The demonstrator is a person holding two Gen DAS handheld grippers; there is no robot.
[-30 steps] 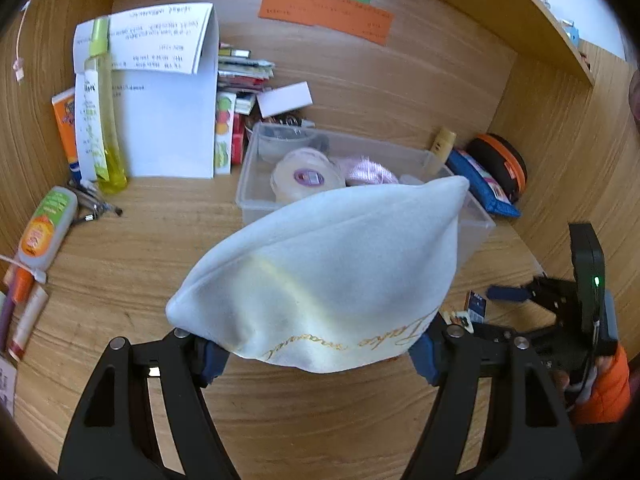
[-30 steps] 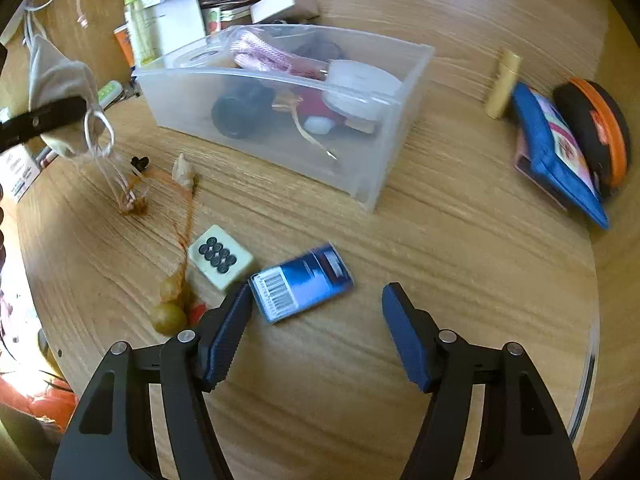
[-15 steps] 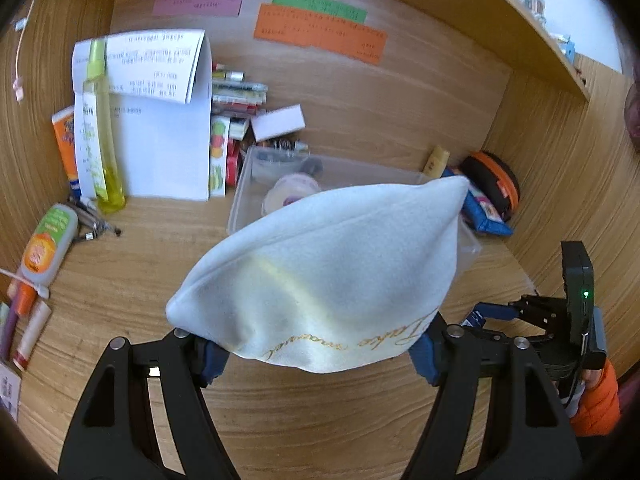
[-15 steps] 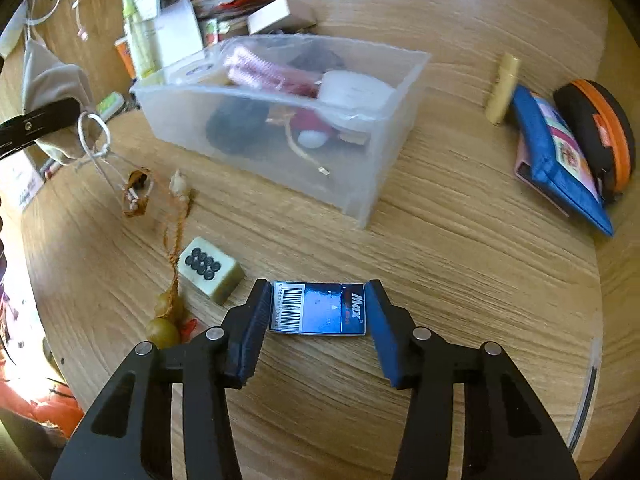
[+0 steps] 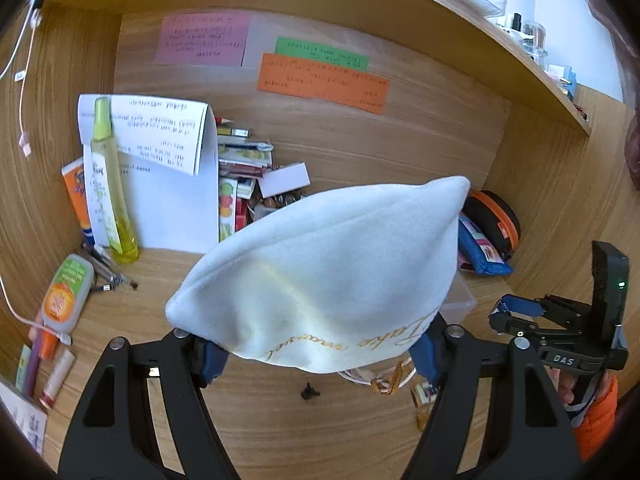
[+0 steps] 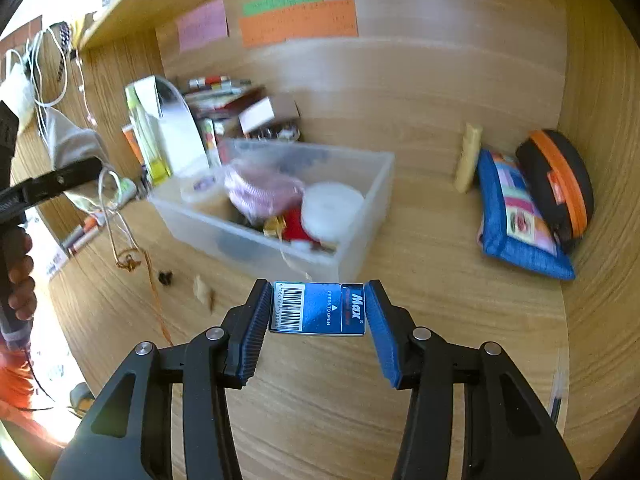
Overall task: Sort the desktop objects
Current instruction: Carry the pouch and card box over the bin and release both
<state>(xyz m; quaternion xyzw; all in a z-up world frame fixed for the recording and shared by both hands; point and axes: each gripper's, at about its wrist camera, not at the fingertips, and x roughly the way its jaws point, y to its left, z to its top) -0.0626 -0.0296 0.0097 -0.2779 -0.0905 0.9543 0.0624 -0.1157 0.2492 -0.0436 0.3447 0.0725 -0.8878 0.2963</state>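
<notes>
Left wrist view looks forward and down over the desk [image 5: 248, 408] toward its back wall, a white pouch [image 5: 328, 280] close up front. Right wrist view faces the same back corner, low and near. Both share the clear bin [image 6: 360, 248], the coloured notes [image 5: 320, 76] and the blue pouch [image 6: 516, 220].

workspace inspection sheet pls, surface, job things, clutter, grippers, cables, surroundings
surface: wooden desk, crowded along the back.
job's things: clear bin part filled; blue box; white pouch.
clutter: yellow bottle, pens, papers, blue wallet, orange-trimmed case.
grippers: right gripper shut on the blue box, clear of the desk; left gripper shut on the white pouch.
cables: white cord on side wall.
surroundings: coloured notes on back panel, shelf above.
</notes>
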